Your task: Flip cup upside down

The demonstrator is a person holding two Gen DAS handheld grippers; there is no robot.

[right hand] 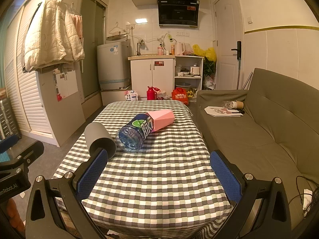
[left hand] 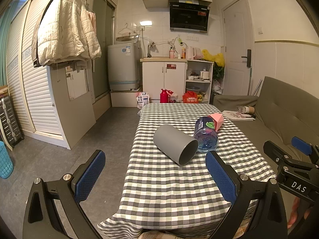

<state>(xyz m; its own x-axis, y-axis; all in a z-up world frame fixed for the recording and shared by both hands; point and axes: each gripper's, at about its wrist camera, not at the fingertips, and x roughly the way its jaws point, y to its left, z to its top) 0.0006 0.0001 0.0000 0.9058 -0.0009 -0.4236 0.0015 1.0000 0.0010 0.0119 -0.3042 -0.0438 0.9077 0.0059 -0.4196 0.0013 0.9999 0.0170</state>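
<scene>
A grey cup (left hand: 175, 143) lies on its side on the checked tablecloth (left hand: 169, 185), its open mouth turned toward me. In the right wrist view the grey cup (right hand: 98, 137) sits at the table's left side, just beyond my right gripper's left finger. My left gripper (left hand: 155, 176) is open, held short of the cup with nothing between its blue pads. My right gripper (right hand: 158, 174) is open too, over the near part of the tablecloth (right hand: 155, 179). The right gripper (left hand: 295, 159) also shows at the right edge of the left wrist view.
A blue plastic bottle (right hand: 135, 134) lies on its side touching the cup, and a pink faceted cup (right hand: 162, 119) lies behind it. A grey sofa (right hand: 259, 131) runs along the table's right side. Bare floor (left hand: 99, 131) lies to the left, with kitchen cabinets (left hand: 164, 79) beyond.
</scene>
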